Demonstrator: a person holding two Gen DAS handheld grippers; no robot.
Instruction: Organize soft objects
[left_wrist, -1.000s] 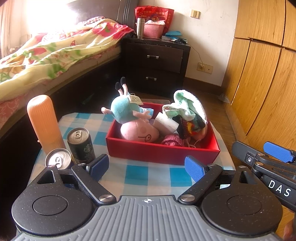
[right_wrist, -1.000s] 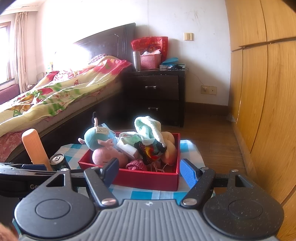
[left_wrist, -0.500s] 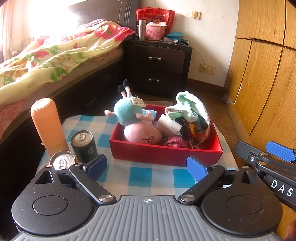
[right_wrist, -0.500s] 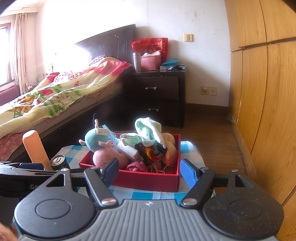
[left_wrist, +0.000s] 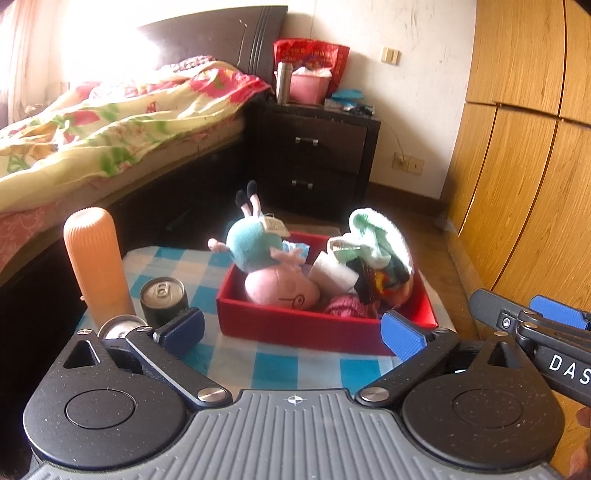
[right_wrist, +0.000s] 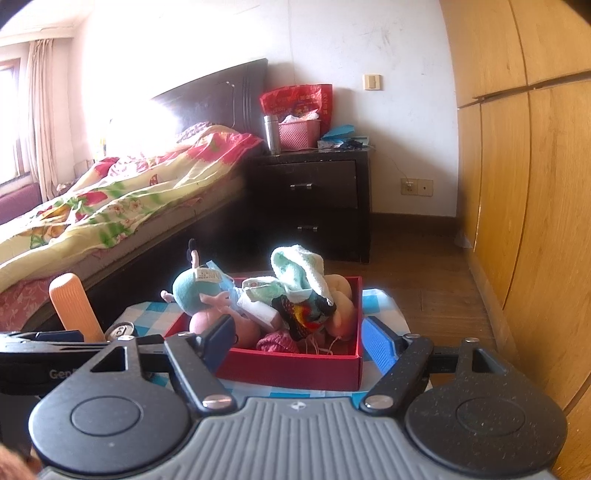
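Both hand-held grippers hover empty before the table: the left hand-held gripper (left_wrist: 291, 330) has its blue pads spreading very wide, the right hand-held gripper (right_wrist: 297, 341) is also opening, less far, nothing between either pair. Just beyond them a shallow red cardboard box (left_wrist: 295, 326) sits on the blue-and-white checked tablecloth (left_wrist: 273, 363), its long axis running across the view. Inside, a teal-and-pink plush pig toy (left_wrist: 258, 247) stands head-down, black feet pointing up at the box's left end; a mint-green and white towel (left_wrist: 380, 236) heaps over the right end. Left of the box stand a dark drinks can (left_wrist: 162, 299) and a tall, upright orange ribbed bottle (left_wrist: 94, 258).
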